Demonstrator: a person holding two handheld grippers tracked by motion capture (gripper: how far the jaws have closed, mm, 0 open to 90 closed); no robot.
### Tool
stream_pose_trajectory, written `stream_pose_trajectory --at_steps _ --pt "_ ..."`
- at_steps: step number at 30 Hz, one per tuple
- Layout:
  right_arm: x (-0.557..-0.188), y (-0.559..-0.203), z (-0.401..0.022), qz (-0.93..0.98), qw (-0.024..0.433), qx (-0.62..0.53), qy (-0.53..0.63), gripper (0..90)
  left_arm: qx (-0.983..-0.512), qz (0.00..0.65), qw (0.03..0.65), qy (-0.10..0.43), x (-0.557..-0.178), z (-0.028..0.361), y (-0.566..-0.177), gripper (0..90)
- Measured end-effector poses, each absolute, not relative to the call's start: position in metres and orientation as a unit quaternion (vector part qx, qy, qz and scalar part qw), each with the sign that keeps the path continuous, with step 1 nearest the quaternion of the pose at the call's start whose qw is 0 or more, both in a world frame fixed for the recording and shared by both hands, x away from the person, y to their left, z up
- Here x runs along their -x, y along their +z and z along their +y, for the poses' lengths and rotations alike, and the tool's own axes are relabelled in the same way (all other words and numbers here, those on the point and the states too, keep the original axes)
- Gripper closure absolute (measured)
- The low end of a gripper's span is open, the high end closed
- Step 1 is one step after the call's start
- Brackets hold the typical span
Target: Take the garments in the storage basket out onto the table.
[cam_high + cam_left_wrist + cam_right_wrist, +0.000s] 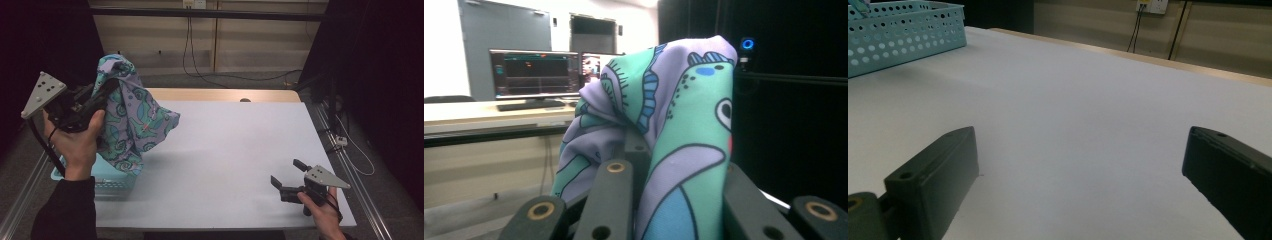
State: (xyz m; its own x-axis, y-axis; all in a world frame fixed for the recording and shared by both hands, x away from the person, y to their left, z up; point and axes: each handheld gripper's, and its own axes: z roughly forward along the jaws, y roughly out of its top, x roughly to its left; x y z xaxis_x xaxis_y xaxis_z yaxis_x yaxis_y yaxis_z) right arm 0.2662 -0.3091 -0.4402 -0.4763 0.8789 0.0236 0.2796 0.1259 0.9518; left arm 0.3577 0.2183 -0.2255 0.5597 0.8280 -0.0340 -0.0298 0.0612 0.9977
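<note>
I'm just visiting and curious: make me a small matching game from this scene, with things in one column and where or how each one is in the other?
Things:
1. patterned cloth
2. turquoise basket
3. left hand-held gripper
4. right hand-held gripper

States:
A. jaws wide apart, low over the white table
B. at the table's left edge
C. hanging in the air
D. shut on fabric

Pairs: 1-C, 2-B, 3-D, 4-A

A lab: monitors (534,75) on a desk, black curtains round the table (240,150)
</note>
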Motion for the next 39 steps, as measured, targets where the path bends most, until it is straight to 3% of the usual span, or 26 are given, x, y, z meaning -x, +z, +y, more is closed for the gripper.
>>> stream_pose_trajectory --at_steps 39 --pt "-0.265 -0.44 -0.309 0.694 0.293 -0.414 0.511 0.9 -0.628 0.294 0.68 0.239 -0.393 0.137 -0.233 80.4"
